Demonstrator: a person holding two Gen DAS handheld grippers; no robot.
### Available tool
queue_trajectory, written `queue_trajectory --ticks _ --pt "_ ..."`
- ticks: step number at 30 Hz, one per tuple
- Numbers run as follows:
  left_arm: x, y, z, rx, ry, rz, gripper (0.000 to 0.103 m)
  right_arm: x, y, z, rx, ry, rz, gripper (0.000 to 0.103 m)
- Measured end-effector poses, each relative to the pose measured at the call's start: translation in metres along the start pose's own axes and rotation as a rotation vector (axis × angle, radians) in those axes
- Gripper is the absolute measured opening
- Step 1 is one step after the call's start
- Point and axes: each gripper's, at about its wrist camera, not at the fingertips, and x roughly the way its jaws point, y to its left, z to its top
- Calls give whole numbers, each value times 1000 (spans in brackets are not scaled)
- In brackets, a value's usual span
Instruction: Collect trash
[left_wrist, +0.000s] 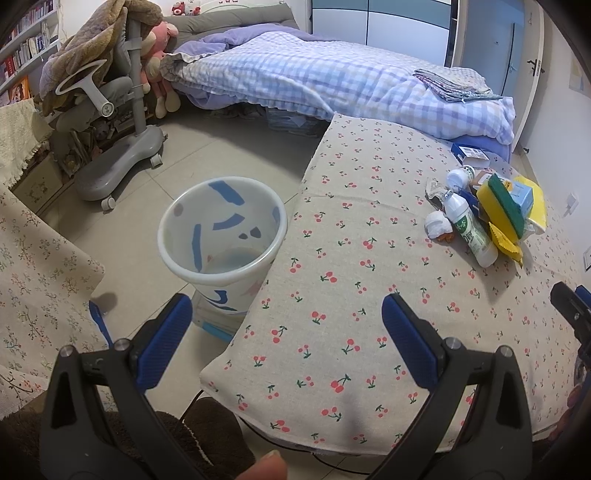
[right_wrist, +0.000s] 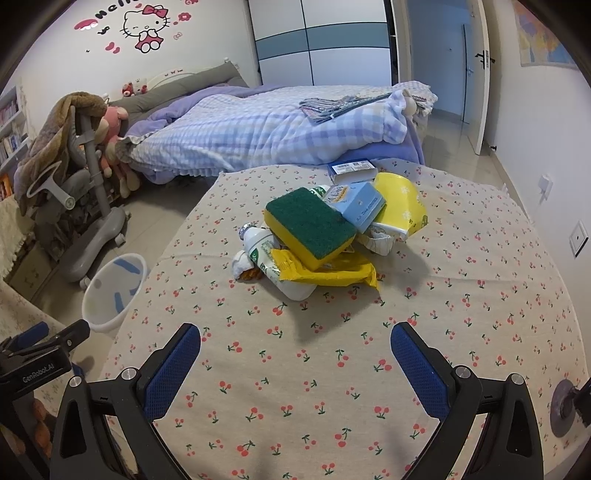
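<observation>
Tabletop (right_wrist: 332, 369): cherry-print cloth, trash heaped centrally.
Bin: white plastic wastebasket (left_wrist: 221, 229) alongside, ready for drops.
Tools: left tool (left_wrist: 286, 332), right tool (right_wrist: 295, 354) both spread apart, nothing held.

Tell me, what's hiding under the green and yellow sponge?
The sponge lies on a yellow wrapper and a white plastic bottle, its back leaning on a light blue box. Whatever lies deeper in the pile is covered.

Trash pile (right_wrist: 325, 236) on cherry-print table (right_wrist: 480, 295)
</observation>
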Motion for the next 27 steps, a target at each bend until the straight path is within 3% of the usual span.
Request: queue_trajectory --ticks 10,15,22,25,27 --pt "4 -3 10 -2 13 1 102 0 -19 33 54 63 0 103" --pt "6 -13 29 61 22 -19 102 17 -59 71 153 108 -15 103" --pt "35 -63 66 231 133 -102 102 68 -131 103 370 177 -17 103" --pt "41 -89 81 268 128 -155 102 88 -154 107 435 200 -25 100" --pt "42 -106 90 272 100 -200 102 98 -166 109 486 206 -18 91"
